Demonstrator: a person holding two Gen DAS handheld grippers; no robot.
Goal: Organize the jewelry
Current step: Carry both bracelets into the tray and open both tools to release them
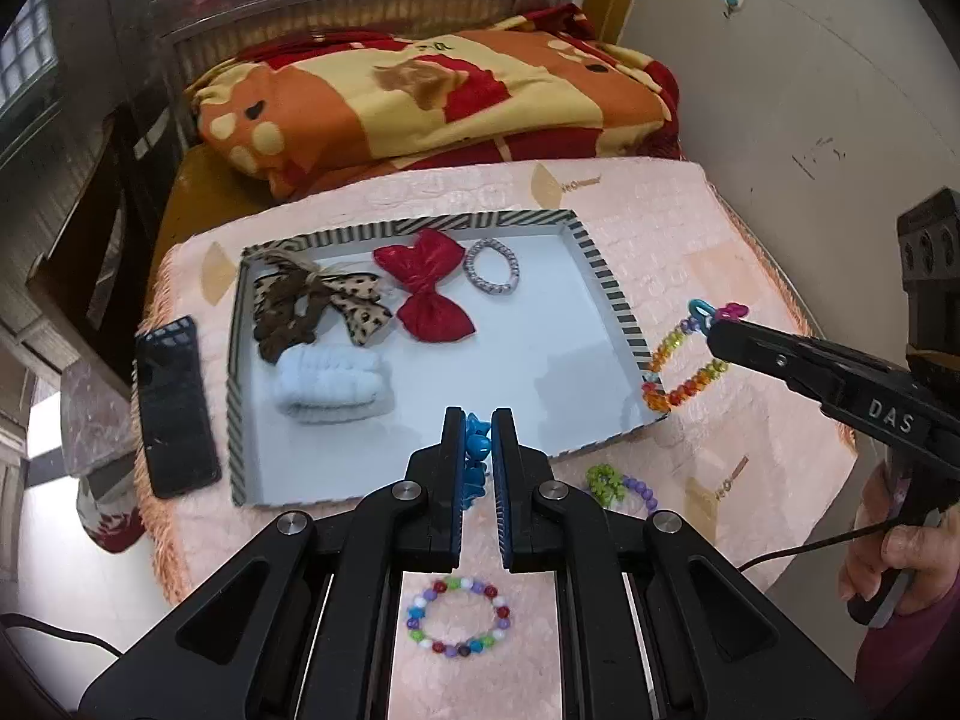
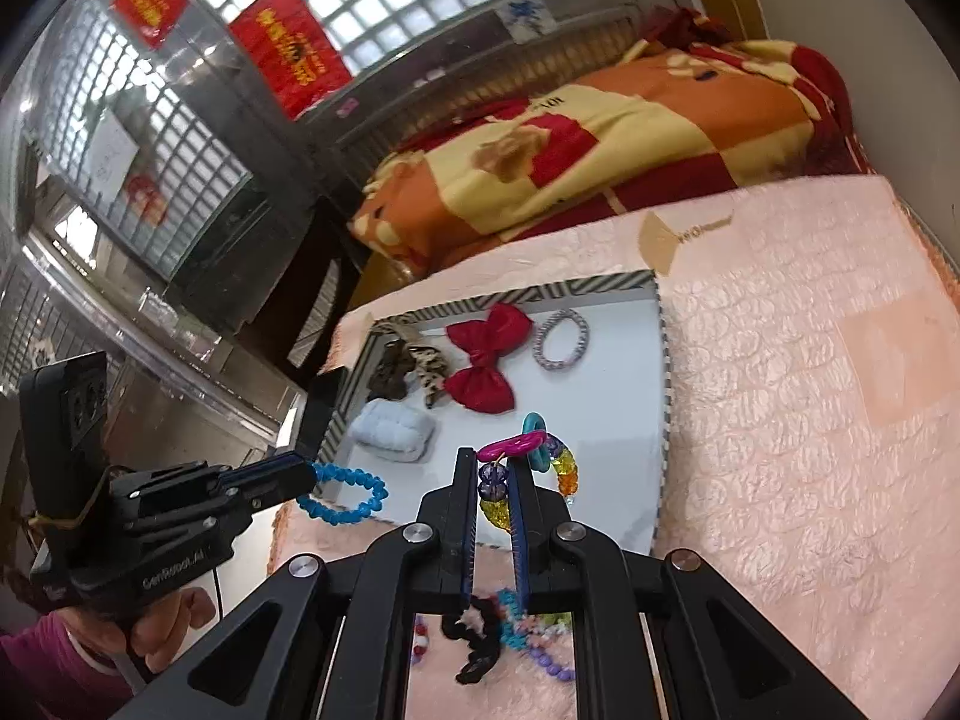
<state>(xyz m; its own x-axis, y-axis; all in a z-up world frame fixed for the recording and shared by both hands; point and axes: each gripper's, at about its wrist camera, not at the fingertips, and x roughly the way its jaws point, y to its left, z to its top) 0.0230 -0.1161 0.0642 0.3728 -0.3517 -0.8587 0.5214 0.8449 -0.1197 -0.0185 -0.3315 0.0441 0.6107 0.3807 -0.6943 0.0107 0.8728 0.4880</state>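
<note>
Left tongs (image 1: pixel 478 450): clamped on the blue bead bracelet (image 2: pixel 345 495), over the striped tray's (image 1: pixel 606 276) near edge.
Right tongs (image 2: pixel 492 483): clamped on the rainbow bead chain (image 1: pixel 684 369), hanging beside the tray's right rim.
Risk: the dangling loops may snag the rim, or slip free and land on the pink cover (image 1: pixel 690 228).

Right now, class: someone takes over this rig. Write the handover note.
Left tongs: shut on the blue bead bracelet.
Right tongs: shut on the rainbow bead bracelet, held at the tray's right edge.
Done: two bows, silver bracelet and light-blue scrunchie in tray.
Left: place both held bracelets; then the multicolour bracelet, green-purple beads and black scrunchie on the cloth.
</note>
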